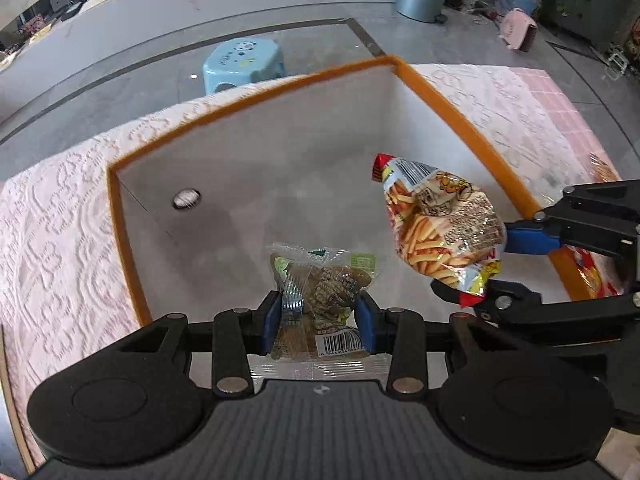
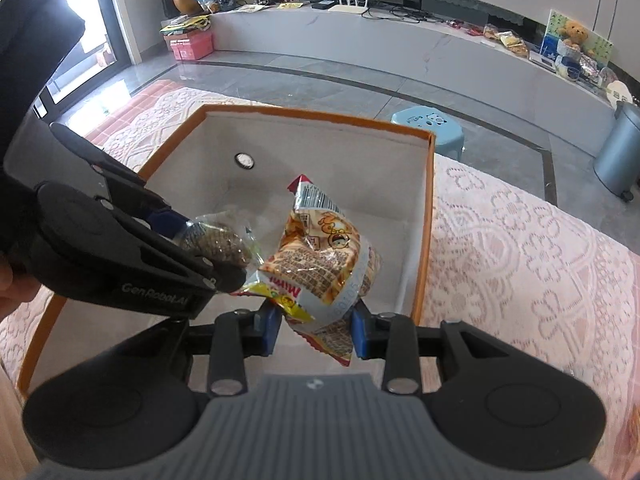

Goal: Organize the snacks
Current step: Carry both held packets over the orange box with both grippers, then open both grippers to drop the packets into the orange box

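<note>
My left gripper (image 1: 320,322) is shut on a clear packet of brown cake (image 1: 320,288) and holds it above the floor of an orange-rimmed box (image 1: 256,100). My right gripper (image 2: 314,328) is shut on a red-and-yellow bag of fries snacks (image 2: 324,256), also held over the box (image 2: 428,216). In the left wrist view the right gripper (image 1: 486,270) comes in from the right with the fries bag (image 1: 440,224). In the right wrist view the left gripper (image 2: 208,246) comes in from the left with the brown packet (image 2: 220,242), close beside the fries bag.
The box stands on a pink lace tablecloth (image 2: 520,248). Its grey inside is bare except a round hole (image 1: 186,199) in the wall. Another red snack bag (image 1: 592,276) lies outside the box's right wall. A blue stool (image 1: 244,62) and a metal bin (image 2: 618,156) stand on the floor beyond.
</note>
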{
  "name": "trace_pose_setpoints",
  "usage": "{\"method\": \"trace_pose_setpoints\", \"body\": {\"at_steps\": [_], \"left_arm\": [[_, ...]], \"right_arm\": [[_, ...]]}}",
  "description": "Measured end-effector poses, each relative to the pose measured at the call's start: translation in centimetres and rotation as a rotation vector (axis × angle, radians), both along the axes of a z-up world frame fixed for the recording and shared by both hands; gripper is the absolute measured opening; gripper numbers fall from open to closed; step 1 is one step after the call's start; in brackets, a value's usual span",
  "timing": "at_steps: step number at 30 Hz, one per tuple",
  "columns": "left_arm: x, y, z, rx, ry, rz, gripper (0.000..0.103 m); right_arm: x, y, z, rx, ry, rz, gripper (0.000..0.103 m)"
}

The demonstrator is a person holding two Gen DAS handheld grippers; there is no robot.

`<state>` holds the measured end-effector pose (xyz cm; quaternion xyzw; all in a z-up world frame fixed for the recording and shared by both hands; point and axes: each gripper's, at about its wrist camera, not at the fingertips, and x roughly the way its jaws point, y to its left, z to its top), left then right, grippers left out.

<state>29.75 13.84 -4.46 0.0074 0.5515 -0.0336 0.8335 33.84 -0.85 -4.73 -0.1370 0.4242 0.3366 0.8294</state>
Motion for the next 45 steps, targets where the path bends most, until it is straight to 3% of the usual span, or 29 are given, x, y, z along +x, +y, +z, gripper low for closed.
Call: {"method": "trace_pose_setpoints", "body": {"at_steps": [6,14,24,28,35,38,45], "left_arm": [[1.9,0.9,-0.5,0.025,0.012,-0.001,0.044],[2.9,0.0,-2.0,0.093,0.016,-0.046,0.045],[2.6,0.2,-2.0,0.104,-0.002,-0.045,0.05],[2.0,0.3,-1.1,0.092,-0.021,-0.046,0.057],[0.9,0.4,0.7,0.083,-0.066,-0.036,0.069],[-0.1,0.6,1.7,0.064,-0.083,-0.029,0.07],[-2.3,0.3,4.4,0.047,-0.101,-0.04,0.07]], "right_arm": [[2.4,2.4,-0.7,-0.029,0.009,0.045,0.034],[2.5,4.6,-1.6,-0.172,-0.11,0.13,0.035],[2.4,4.7,-1.7,-0.208,-0.152,0.158,0.039],[2.0,4.7,-1.5,-0.211,-0.159,0.164,0.054],[2.2,4.2,-0.9,-0.187,-0.151,0.117,0.06],[1.9,3.7,-0.3,-0.167,-0.151,0.097,0.066],[-0.2,2.8,2.0,-0.163,-0.185,0.085,0.068]]}}
